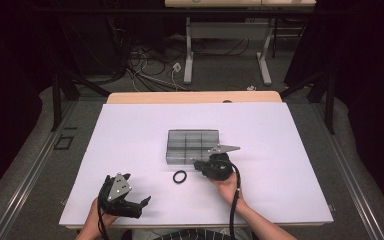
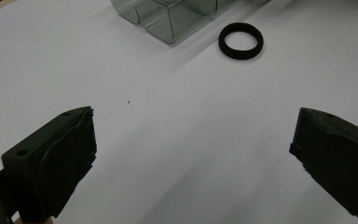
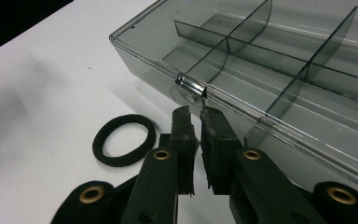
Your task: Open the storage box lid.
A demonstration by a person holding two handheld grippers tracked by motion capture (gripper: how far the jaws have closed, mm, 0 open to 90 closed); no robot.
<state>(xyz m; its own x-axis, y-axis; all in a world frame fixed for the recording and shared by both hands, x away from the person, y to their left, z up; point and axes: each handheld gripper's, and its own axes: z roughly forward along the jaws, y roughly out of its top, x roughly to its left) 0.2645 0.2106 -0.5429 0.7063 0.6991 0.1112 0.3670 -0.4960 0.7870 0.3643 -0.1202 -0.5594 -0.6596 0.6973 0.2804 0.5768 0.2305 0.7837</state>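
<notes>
We see the right gripper [image 3: 196,116] nearly closed at the clear box's [image 3: 279,70] latch [image 3: 191,86] — the left gripper [image 2: 191,154] gapes wide near a black ring [image 2: 241,40].

Glossy clear plastic box [image 3: 279,70], matt black ring [image 3: 123,139]
</notes>
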